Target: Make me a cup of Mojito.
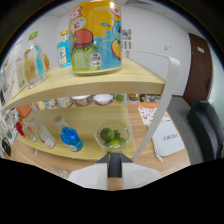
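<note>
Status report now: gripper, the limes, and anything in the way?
Gripper state unclear. Glass bowl of limes just ahead, on lower shelf. Blue bottle beside it; path unobstructed.

A big round yellow can (pixel 96 36) at the top centre carries orange, green and blue cartoon print with a white label patch. The curved two-tier shelf (pixel 95 80) is pale yellow wood with a white side frame. At lower centre, a clear glass bowl (pixel 114 136) holds green limes (pixel 106 134). Left of it, a clear bottle (pixel 70 136) holds vivid blue liquid. At upper left stands a light blue bottle (pixel 63 50).
</note>
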A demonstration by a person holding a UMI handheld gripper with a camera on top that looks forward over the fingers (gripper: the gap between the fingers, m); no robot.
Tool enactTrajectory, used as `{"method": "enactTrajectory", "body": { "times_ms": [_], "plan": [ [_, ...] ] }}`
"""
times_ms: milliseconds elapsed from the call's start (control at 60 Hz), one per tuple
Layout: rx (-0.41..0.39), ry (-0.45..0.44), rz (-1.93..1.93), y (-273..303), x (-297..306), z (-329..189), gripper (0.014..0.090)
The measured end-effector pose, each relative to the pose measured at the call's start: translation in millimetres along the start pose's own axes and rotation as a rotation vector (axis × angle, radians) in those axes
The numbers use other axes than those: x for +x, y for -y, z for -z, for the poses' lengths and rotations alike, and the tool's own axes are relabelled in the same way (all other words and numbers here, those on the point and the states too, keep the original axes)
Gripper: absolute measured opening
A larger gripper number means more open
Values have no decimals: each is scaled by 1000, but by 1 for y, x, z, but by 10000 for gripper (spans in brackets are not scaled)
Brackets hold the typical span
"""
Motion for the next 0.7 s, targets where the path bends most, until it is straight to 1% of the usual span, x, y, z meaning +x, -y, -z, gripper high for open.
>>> {"method": "enactTrajectory", "body": {
  "times_ms": [167,367,583,700],
  "plan": [
    [37,2,-34,-1,-10,30,155],
    [37,21,-54,-33,-43,56,154],
    [34,17,14,-65,-87,57,155],
    [33,-28,88,-73,-98,52,154]
  ]
}}
